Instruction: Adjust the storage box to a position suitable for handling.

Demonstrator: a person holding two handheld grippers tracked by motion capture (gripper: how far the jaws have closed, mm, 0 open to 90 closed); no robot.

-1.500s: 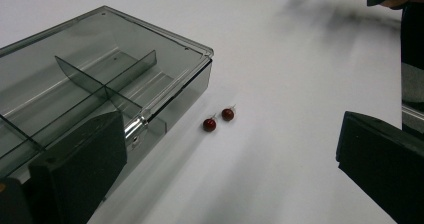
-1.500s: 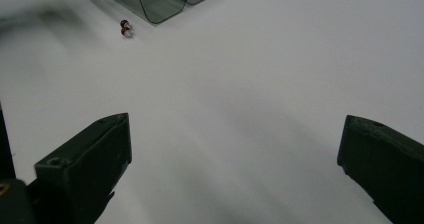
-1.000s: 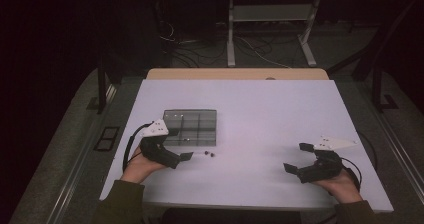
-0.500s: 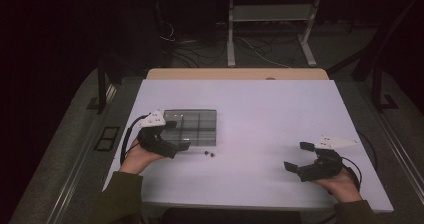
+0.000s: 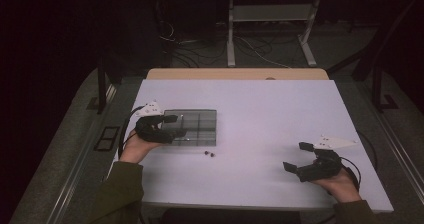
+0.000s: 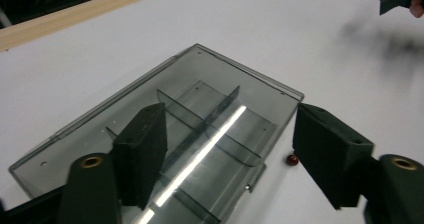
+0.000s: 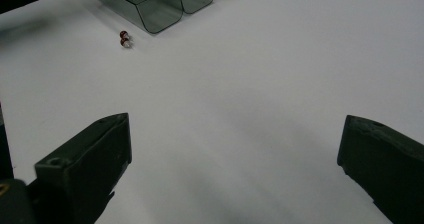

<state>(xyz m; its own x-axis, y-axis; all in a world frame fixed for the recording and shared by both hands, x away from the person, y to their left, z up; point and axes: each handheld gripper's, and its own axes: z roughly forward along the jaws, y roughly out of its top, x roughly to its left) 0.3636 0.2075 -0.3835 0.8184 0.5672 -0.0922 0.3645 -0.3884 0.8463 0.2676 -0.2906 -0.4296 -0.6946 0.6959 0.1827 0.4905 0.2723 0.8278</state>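
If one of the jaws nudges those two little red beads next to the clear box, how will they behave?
The two red beads look round and sit loose on the smooth white table, so they would probably roll away at a light touch. They are tiny beside the jaws, so likely very light and hard to pinch. The box wall might stop one.

White table (image 5: pixel 270 114), wooden strip along its far edge. Lying on it, left of centre: a smoky clear plastic box (image 5: pixel 197 126) divided into compartments, lid hinged open. Just beside the box's near edge, two small dark red beads (image 5: pixel 209 154), touching each other, apart from the box.
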